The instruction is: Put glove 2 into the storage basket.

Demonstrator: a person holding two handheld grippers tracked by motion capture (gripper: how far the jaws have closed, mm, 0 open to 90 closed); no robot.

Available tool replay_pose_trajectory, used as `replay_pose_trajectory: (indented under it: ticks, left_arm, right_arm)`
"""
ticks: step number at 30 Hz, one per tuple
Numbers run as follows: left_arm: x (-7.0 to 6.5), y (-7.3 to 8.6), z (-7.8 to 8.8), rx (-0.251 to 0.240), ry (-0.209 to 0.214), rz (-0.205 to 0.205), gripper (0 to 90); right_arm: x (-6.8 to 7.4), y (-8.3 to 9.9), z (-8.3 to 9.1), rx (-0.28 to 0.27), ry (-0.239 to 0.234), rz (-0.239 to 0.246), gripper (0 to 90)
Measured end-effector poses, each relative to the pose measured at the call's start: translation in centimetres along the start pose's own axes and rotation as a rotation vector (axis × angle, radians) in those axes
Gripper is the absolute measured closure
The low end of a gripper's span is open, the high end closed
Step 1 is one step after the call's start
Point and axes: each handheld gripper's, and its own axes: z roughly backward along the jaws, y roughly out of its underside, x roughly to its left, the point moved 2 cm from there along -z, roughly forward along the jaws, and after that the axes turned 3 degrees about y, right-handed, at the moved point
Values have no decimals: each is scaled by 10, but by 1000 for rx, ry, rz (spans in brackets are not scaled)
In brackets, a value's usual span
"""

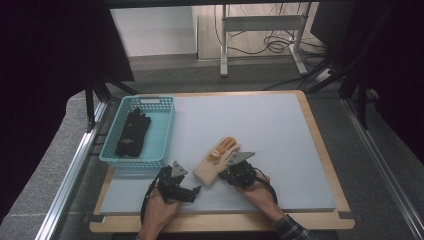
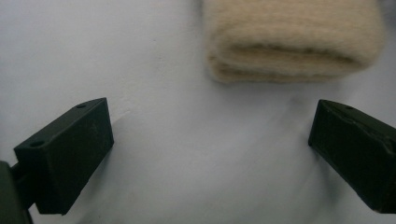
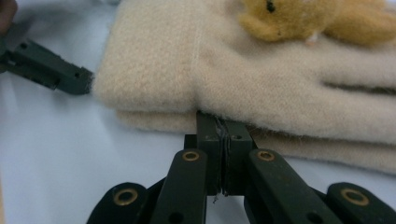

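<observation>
From the high view I see a pale blue mat on a wooden table. At the left side of the mat stands a turquoise basket, and a black glove lies inside it. Near the front of the mat lies a cream glove with orange fingers, well apart from the basket. My left gripper is just beside the cuff end of this glove, on its left. My right gripper is touching the right edge of the same glove.

In the left gripper view, my two black jaws are spread wide over the bare mat, with nothing between them. The cream cuff lies ahead, apart from both jaws.

In the right gripper view, my jaws are pressed together at the edge of the cream glove; they seem to pinch a thin bit of its fabric, but I cannot tell for sure. A small orange plush figure sits on top of the glove. A jaw of the left gripper shows just beside the cuff.
</observation>
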Motion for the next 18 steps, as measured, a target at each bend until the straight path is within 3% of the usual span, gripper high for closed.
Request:
replay_pose_trajectory:
  ticks: [10, 18]
  left_arm:
    - [0, 0, 0, -5, -1, 3, 4]
    - [0, 0, 0, -9, 4, 6, 3]
  right_arm:
    - [3, -7, -9, -7, 13, 18, 858]
    - [4, -5, -2, -1, -2, 26, 774]
